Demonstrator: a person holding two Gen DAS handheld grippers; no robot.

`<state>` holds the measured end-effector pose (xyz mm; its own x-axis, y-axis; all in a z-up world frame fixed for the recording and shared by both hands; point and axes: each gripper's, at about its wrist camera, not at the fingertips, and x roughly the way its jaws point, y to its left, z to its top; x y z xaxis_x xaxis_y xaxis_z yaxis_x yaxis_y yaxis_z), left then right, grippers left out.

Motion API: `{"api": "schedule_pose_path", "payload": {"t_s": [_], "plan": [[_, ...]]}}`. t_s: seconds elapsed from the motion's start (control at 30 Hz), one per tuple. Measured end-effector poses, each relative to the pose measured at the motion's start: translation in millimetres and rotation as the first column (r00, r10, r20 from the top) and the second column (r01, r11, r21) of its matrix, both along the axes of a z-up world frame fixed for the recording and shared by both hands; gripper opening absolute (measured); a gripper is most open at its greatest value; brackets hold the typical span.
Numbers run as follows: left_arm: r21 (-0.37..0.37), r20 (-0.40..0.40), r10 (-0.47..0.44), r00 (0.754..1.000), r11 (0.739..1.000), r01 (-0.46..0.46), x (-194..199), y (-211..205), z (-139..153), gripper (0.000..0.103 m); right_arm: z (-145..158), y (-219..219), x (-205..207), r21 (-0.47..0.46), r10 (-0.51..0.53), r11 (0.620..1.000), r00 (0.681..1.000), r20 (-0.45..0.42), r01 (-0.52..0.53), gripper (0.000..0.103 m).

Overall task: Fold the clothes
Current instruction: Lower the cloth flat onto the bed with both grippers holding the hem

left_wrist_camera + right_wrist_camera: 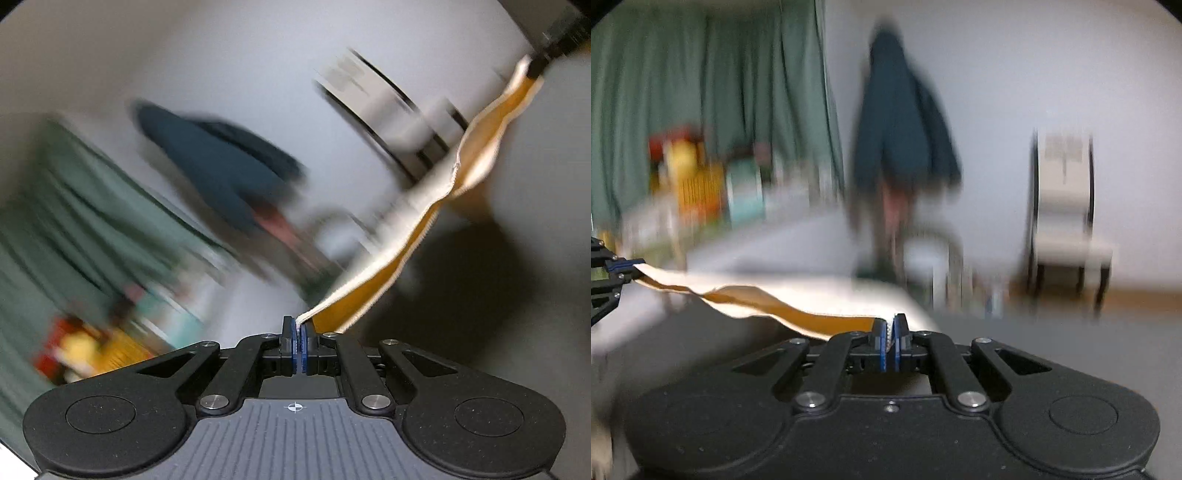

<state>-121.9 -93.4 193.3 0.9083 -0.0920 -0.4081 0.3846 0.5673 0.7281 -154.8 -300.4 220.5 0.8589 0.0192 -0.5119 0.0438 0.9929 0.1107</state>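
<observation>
A cream and mustard-yellow garment (pixel 436 206) is stretched in the air between both grippers. My left gripper (pixel 298 326) is shut on one end of its edge. In the left wrist view the cloth runs up to the right gripper (pixel 535 68) at the top right. In the right wrist view my right gripper (pixel 891 325) is shut on the other end of the garment (pixel 768 299). From there the cloth runs left to the left gripper (pixel 626 266). Both views are motion-blurred.
A dark blue coat (pixel 901 136) hangs on the white wall. Green curtains (pixel 713 96) fill the left. A white chair (pixel 1065 206) stands at the right. Colourful boxes and toys (pixel 698 181) sit on a low shelf. A dark surface (pixel 1052 328) lies below.
</observation>
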Motion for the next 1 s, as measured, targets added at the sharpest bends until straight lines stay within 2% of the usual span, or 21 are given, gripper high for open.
{"api": "schedule_pose_path", "payload": {"t_s": [0.1, 0.17, 0.27, 0.3, 0.4, 0.53, 0.73, 0.83, 1.0], "plan": [[0.069, -0.184, 0.003, 0.983, 0.998, 0.010, -26.4, -11.7, -80.1, 0.004, -69.8, 3.2, -0.2, 0.012, 0.016, 1.000, 0.971, -0.237, -0.014, 0.005], [0.111, -0.281, 0.021, 0.959, 0.994, 0.011, -40.4, -20.0, -121.3, 0.004, -97.7, 4.2, -2.2, 0.023, 0.029, 0.999, 0.940, -0.341, -0.023, 0.005], [0.141, -0.333, 0.034, 0.942, 0.990, 0.014, -58.4, -26.1, -150.2, 0.004, -124.0, 3.3, -7.0, 0.051, 0.037, 0.999, 0.901, -0.433, -0.016, 0.005], [0.164, -0.322, 0.032, 0.946, 0.986, 0.023, -64.9, -28.8, -156.0, 0.004, -130.0, 3.4, -8.5, 0.055, 0.040, 0.998, 0.893, -0.448, -0.018, 0.005], [0.204, -0.312, 0.030, 0.950, 0.978, 0.036, -65.9, -33.8, -156.8, 0.004, -133.9, 9.2, -8.4, 0.040, 0.048, 0.999, 0.892, -0.450, -0.034, 0.005], [0.188, -0.356, 0.060, 0.933, 0.982, 0.008, -50.6, -31.2, -134.1, 0.004, -133.6, 16.5, -10.2, 0.018, 0.046, 0.999, 0.901, -0.430, -0.043, 0.005], [0.170, -0.329, 0.054, 0.943, 0.985, 0.003, -54.2, -19.2, -117.6, 0.004, -123.3, 15.5, -25.3, -0.007, 0.071, 0.997, 0.920, -0.386, -0.080, 0.005], [0.181, -0.337, 0.056, 0.940, 0.983, 0.006, -56.1, -16.7, -115.6, 0.004, -120.2, 16.3, -25.6, 0.007, 0.108, 0.993, 0.910, -0.401, -0.115, 0.005], [0.217, -0.402, 0.063, 0.914, 0.976, 0.029, -49.4, -16.4, -128.5, 0.004, -135.6, 15.1, -19.3, 0.021, 0.123, 0.992, 0.883, -0.454, -0.127, 0.009]]}}
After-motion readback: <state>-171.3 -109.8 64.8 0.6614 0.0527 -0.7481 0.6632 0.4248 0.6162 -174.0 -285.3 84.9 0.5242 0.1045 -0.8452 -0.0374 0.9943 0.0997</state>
